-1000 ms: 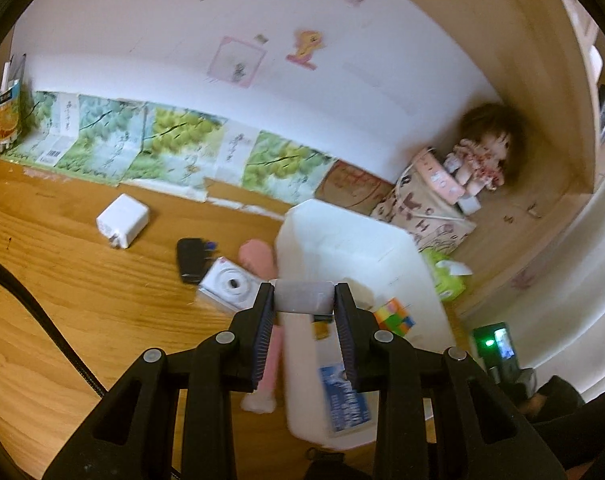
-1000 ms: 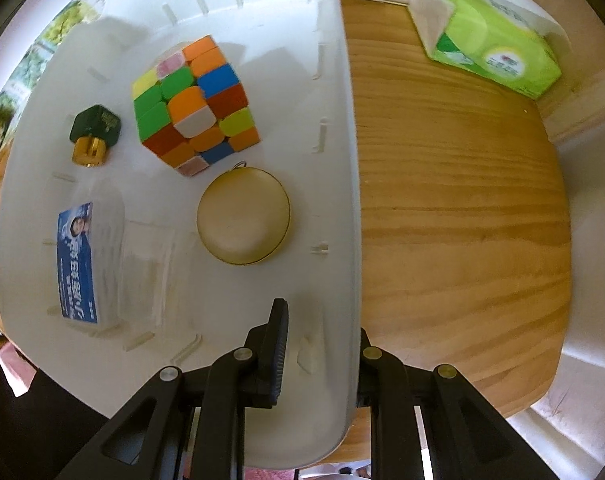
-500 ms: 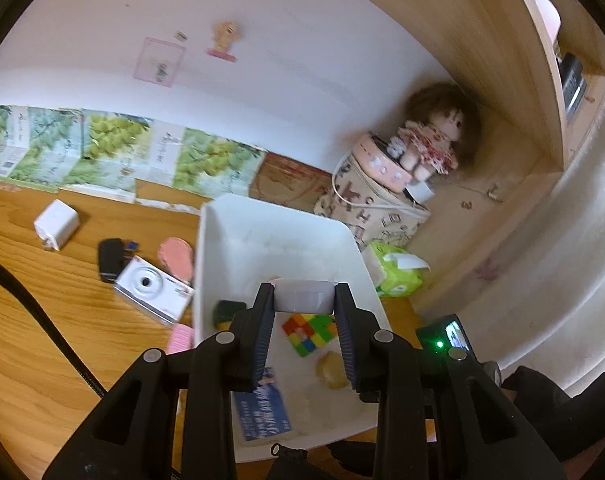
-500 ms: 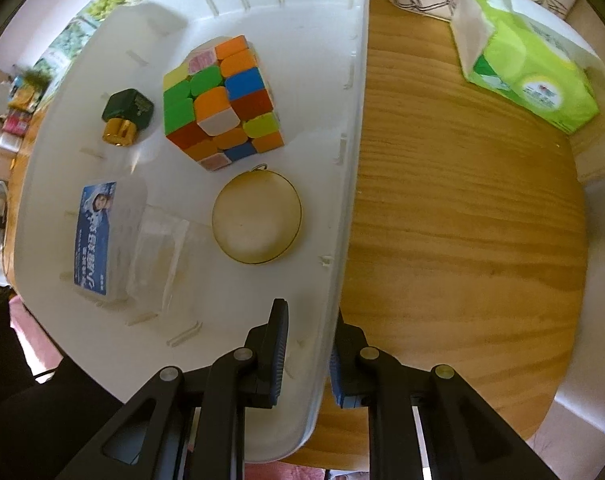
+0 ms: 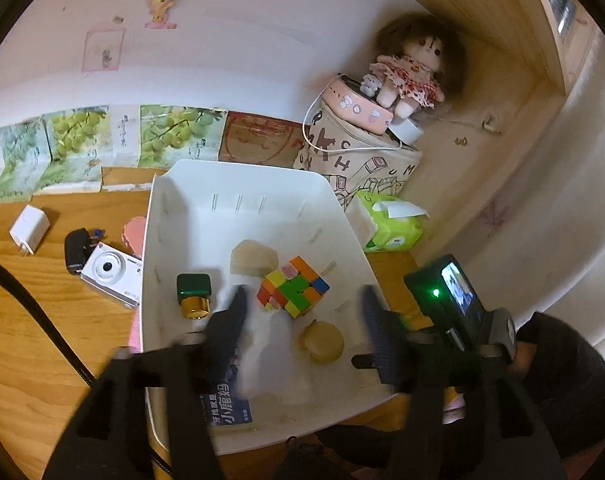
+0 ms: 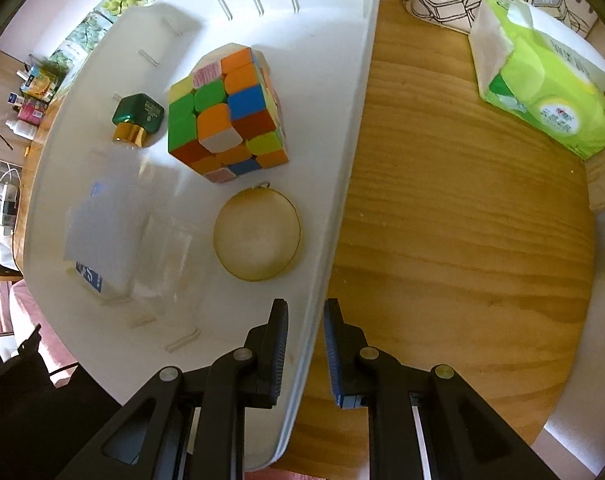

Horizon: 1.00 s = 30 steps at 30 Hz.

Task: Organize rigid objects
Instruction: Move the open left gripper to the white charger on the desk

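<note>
- Left wrist view: left gripper (image 5: 302,312) spread wide, blurred, above the white plastic bin (image 5: 238,184). The bin's long axis runs from the camera toward the wall. Inside: multicoloured puzzle cube (image 5: 292,292), green gold-capped bottle (image 5: 193,295), round tan disc (image 5: 321,340). White compact camera (image 5: 112,274) just beside the bin's left wall.
- Right wrist view: right gripper (image 6: 305,346) straddles the bin's right wall (image 6: 342,184), jaws slightly apart, contact unclear. Green tissue pack (image 6: 550,96) well apart on the wooden tabletop (image 6: 462,240).

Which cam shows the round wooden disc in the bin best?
Right wrist. The round wooden disc lies large, sharp and unblocked in the white bin, its edge loop visible. Left wrist shows it small, between the blurred left gripper fingers.
</note>
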Motion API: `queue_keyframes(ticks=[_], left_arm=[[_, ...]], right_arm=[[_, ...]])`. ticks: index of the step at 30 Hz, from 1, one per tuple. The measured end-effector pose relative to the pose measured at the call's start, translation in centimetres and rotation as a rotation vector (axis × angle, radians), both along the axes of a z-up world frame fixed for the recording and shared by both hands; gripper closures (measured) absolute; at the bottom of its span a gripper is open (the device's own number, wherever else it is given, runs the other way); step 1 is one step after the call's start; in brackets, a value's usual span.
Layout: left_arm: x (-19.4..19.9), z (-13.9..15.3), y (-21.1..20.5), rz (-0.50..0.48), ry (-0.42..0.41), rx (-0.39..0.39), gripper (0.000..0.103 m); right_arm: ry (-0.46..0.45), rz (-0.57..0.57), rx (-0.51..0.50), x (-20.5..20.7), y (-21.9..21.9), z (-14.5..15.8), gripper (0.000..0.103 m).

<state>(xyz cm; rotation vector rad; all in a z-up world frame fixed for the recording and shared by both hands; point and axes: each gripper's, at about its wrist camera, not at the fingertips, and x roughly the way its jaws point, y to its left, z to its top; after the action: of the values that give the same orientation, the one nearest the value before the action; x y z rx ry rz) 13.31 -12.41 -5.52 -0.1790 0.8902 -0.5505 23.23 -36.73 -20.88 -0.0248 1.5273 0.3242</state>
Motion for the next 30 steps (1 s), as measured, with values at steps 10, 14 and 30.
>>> queue_keyframes(ticks=[10, 14, 30], left_arm=[[0.3, 0.4, 3.9, 0.117, -0.021, 0.029, 0.025], [0.6, 0.1, 7.0, 0.184, -0.007, 0.028, 0.025], [3.8, -0.5, 16.4, 0.273, 0.017, 0.127, 0.025]], right_arm=[[0.004, -0.058, -0.032, -1.4, -0.5, 0.7, 0.084], [0.014, -0.093, -0.05, -1.4, 0.1, 0.5, 0.085], [-0.001, -0.298, -0.149, -2.1, -0.3, 1.9, 0.097]])
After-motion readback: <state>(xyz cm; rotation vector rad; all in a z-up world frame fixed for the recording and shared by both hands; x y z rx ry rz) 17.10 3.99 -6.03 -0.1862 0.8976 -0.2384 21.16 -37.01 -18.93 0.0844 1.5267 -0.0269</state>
